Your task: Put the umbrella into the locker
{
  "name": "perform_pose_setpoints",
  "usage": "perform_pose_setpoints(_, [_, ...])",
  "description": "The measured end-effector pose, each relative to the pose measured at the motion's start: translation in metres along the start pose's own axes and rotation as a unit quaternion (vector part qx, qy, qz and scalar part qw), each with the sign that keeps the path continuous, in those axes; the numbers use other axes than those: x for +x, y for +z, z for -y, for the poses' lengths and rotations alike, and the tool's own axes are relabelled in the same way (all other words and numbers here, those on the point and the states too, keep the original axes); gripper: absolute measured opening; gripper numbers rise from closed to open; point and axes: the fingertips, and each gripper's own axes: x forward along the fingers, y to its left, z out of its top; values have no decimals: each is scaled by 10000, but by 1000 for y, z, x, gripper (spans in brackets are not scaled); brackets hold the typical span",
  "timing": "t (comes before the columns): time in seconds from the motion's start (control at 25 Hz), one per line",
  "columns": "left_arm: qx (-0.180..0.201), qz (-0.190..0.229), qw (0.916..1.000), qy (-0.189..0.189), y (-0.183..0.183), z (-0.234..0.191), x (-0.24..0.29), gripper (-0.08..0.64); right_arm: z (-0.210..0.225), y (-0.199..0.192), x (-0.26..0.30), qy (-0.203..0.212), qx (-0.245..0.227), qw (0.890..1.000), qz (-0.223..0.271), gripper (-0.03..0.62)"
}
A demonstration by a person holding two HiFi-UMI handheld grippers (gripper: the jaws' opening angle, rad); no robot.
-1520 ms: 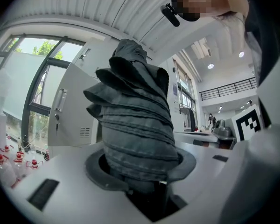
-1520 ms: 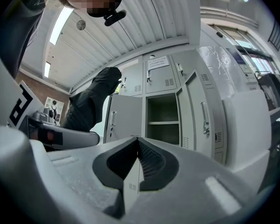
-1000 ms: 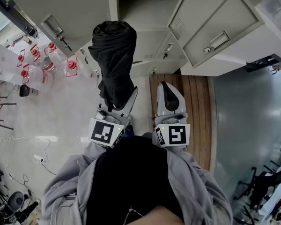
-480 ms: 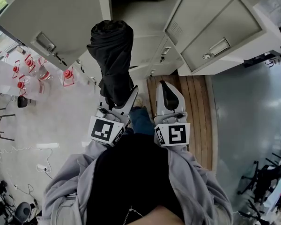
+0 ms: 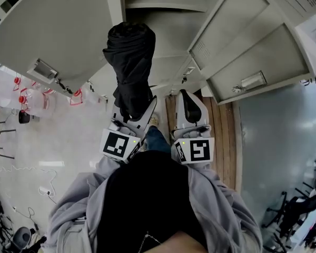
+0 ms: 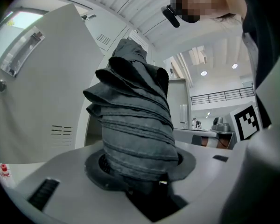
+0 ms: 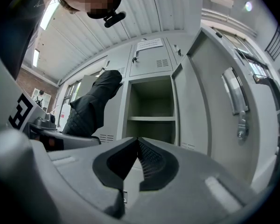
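The folded black umbrella [image 5: 129, 67] sticks forward out of my left gripper [image 5: 132, 116], which is shut on its lower end. In the left gripper view the umbrella's pleated fabric [image 6: 133, 125] fills the centre, rising from between the jaws of the left gripper [image 6: 140, 183]. The open locker [image 5: 163, 20] is straight ahead, its doors swung out to the left [image 5: 58, 30] and right [image 5: 237, 33]. My right gripper [image 5: 188, 107] is beside the left one, shut and empty. In the right gripper view, past the right gripper [image 7: 137, 146], the locker's shelf [image 7: 151, 118] and the umbrella [image 7: 91, 104] show.
Red-capped water bottles [image 5: 21, 91] stand on the pale floor at the left. A strip of wooden boards [image 5: 221, 141] lies under the lockers at the right. A closed locker door with a handle [image 5: 250, 80] juts out at the right. Chairs and cables sit at the lower edges.
Both grippers and the umbrella have moved forward toward the open locker, which now looks larger and nearer. The grip on the umbrella is unchanged.
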Motion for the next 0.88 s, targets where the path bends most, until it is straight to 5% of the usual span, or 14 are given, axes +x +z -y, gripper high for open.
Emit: perform_pose_setpoints(0.88, [-566, -829, 9943, 358, -100, -69, 110, 176, 63, -62, 131, 647, 241, 9965, -479, 3])
